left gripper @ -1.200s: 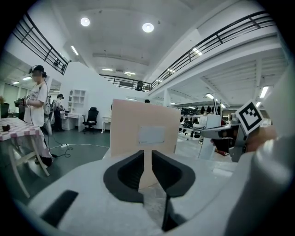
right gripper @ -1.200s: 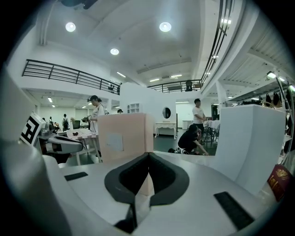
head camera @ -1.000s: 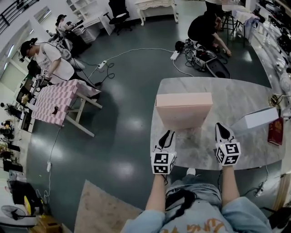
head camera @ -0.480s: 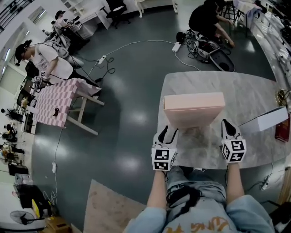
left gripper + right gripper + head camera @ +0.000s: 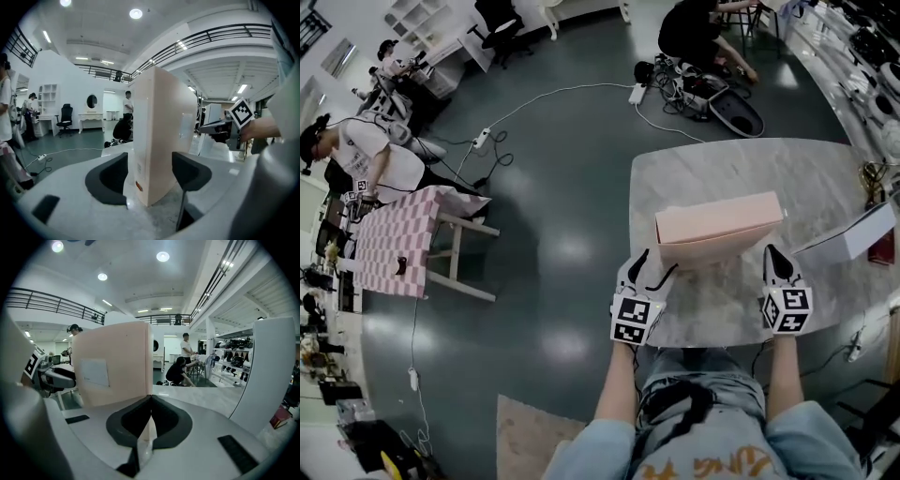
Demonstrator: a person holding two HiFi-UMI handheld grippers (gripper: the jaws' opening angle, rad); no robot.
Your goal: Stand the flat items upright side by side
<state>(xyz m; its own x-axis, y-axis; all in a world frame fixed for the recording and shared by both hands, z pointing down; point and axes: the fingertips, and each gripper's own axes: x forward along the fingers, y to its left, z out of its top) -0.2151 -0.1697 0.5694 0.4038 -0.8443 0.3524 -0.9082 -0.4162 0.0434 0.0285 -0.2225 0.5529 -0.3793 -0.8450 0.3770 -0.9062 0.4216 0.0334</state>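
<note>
Pink box [image 5: 719,228] stood upright on one long edge, toward the near side of the marble table [image 5: 741,173], its broad faces turned toward and away from the person holding the grippers.

Room: a large open hall with a white ceiling, round lights and a railed gallery, seen in both gripper views. The floor [image 5: 553,187] was glossy grey-green.

The marble table had a pale, veined top with rounded corners. Off to the left stood a smaller table under a pink checked cloth [image 5: 394,239], with a standing person [image 5: 356,155] at it. A beige rug [image 5: 544,436] lay by the near edge of the head view. At the top, a crouching person [image 5: 694,28] bent over a tangle of cables, and a white cable [image 5: 572,92] ran from there across the floor.

The white box [image 5: 862,234] stood at the table's right edge, well apart from the pink box. A red flat item [image 5: 883,246] lay just beside it.

Left gripper [image 5: 654,265]: jaws spread, having just been opening. The pink box's left end stood between the pads, which did not press on it.

Right gripper [image 5: 776,255]: jaws pressed together with nothing between them, tips just beside the pink box's right end. Contact could not be judged.
</note>
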